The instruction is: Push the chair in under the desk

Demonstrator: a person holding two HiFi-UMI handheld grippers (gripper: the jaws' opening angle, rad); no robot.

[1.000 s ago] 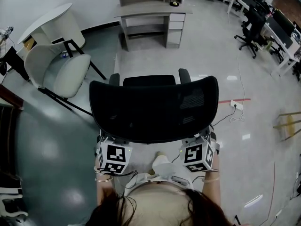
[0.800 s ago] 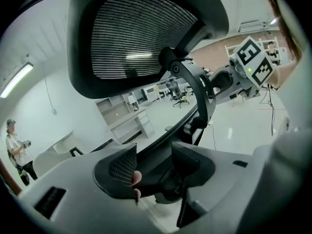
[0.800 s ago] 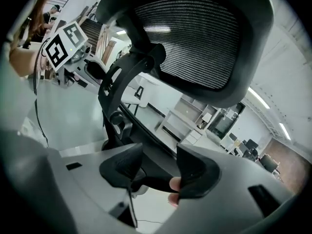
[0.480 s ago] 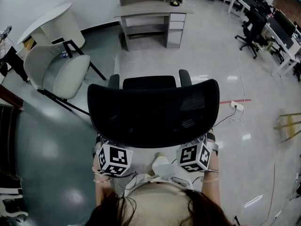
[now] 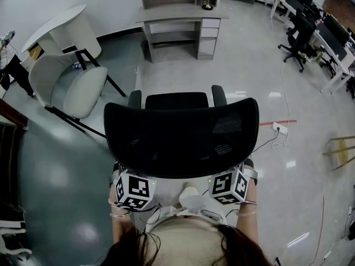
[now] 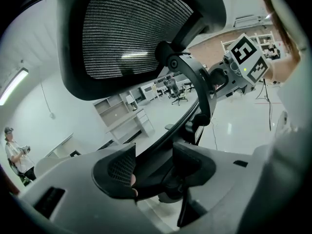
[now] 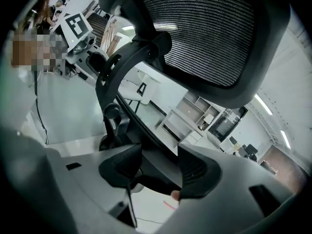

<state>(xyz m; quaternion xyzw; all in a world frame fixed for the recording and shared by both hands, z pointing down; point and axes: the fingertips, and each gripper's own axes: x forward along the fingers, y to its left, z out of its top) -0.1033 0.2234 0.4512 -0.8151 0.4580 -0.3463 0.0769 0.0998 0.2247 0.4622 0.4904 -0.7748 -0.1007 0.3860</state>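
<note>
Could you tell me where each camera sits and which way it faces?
Left gripper view: on the left gripper, looking up along its just-opened jaws astride the chair's back frame.
Right gripper view: on the right gripper, likewise.
Head view: on the person's head, steeply down at the backrest, marker cubes, hair.
Shared: all show the mesh backrest and grey desk; each gripper view catches the other gripper.

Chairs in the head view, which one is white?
The shell chair at left; the mesh chair in front and the far-right office chair are black.
</note>
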